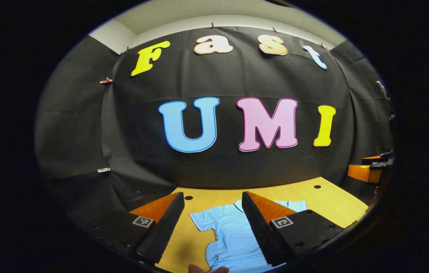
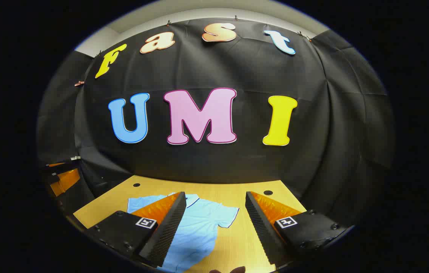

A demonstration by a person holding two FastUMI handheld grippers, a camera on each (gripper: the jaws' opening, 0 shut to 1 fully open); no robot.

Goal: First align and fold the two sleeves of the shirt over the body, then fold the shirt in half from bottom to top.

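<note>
A light blue short-sleeved shirt (image 1: 227,235) lies flat on the wooden table (image 1: 335,204), collar toward the back wall, both sleeves spread out to the sides. In the left gripper view my left gripper (image 1: 213,227) hangs open above the shirt's left sleeve and body, holding nothing. In the right gripper view the same shirt (image 2: 199,223) lies below my right gripper (image 2: 214,227), which is open and held above the shirt's right sleeve (image 2: 226,216). The right gripper also appears at the far right edge (image 1: 373,168) of the left gripper view, and the left gripper at the far left edge (image 2: 63,176) of the right gripper view.
The table (image 2: 100,208) has small round holes (image 2: 268,192) near its back edge and ends at the black cloth wall. A fingertip (image 1: 199,269) shows at the bottom of the left gripper view. Bare tabletop lies on both sides of the shirt.
</note>
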